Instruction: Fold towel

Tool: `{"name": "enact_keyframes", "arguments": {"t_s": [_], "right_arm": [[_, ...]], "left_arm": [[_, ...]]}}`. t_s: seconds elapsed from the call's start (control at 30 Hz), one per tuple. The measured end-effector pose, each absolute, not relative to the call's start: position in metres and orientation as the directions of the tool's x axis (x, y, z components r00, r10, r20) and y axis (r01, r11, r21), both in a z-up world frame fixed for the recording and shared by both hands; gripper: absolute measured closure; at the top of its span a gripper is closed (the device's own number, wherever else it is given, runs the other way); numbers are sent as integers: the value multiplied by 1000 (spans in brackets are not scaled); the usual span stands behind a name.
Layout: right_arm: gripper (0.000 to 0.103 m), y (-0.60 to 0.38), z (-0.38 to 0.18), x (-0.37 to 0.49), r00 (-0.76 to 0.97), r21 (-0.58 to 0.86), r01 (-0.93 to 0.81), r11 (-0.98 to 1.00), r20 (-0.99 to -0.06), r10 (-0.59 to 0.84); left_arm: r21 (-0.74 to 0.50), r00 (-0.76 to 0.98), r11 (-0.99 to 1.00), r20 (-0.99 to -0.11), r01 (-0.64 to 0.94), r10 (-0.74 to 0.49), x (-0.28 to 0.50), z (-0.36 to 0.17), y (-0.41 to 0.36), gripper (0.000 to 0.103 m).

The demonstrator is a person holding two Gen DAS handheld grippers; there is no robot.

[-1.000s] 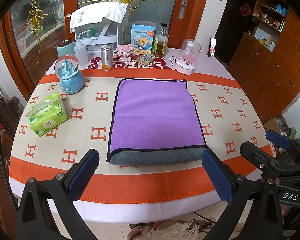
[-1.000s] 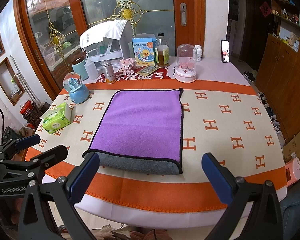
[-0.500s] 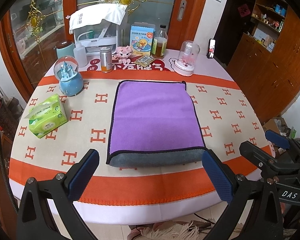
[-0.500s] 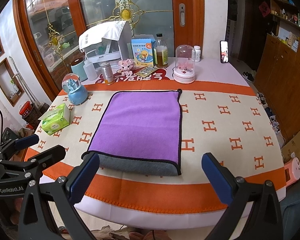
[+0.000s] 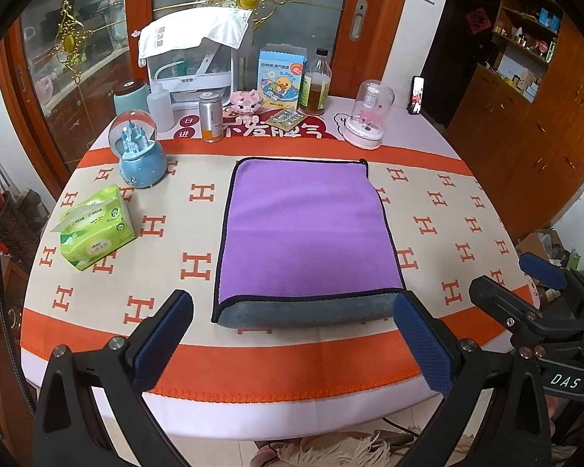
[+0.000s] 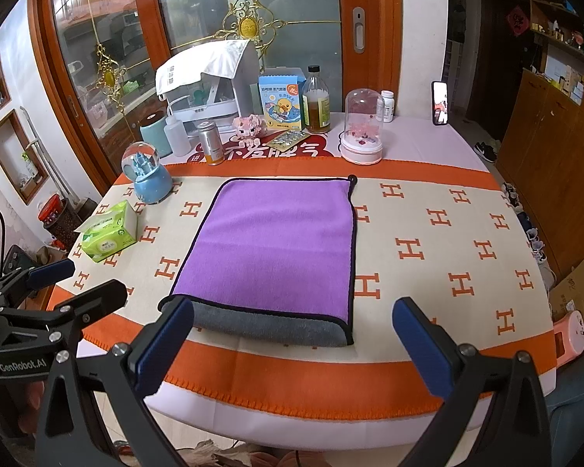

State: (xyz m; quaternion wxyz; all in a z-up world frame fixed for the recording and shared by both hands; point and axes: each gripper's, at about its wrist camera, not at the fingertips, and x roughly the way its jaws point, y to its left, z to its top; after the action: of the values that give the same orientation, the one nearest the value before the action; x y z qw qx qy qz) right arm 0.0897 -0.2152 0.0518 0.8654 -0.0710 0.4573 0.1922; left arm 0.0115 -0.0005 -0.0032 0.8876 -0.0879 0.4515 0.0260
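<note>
A purple towel with a black hem lies folded flat on the round table; its grey underside shows along the near fold. It also shows in the right wrist view. My left gripper is open and empty, held back from the towel's near edge above the table's front. My right gripper is open and empty, also short of the near edge. The right gripper shows at the right in the left wrist view, the left gripper at the left in the right wrist view.
A green tissue pack and a blue snow globe stand left of the towel. A can, a bottle, a duck box and a glass dome line the back. The orange cloth border marks the front edge.
Both grippers have drawn back slightly from the table, so the towel sits a little lower and farther in view. Both stay open. The towel has not moved.
</note>
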Motion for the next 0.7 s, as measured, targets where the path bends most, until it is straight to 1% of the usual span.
{"name": "enact_keyframes", "arguments": {"t_s": [0.27, 0.5, 0.7], "right_arm": [[1, -215, 51, 91, 509, 53, -397, 916, -818, 268], [1, -214, 45, 104, 501, 53, -387, 920, -826, 258], [1, -219, 27, 124, 497, 15, -375, 927, -841, 215]], "left_arm": [[-129, 592, 984, -805, -127, -29, 12, -3, 1, 1], [-137, 598, 982, -801, -129, -33, 26, -7, 19, 1], [-64, 555, 992, -832, -109, 7, 47, -32, 27, 1]]}}
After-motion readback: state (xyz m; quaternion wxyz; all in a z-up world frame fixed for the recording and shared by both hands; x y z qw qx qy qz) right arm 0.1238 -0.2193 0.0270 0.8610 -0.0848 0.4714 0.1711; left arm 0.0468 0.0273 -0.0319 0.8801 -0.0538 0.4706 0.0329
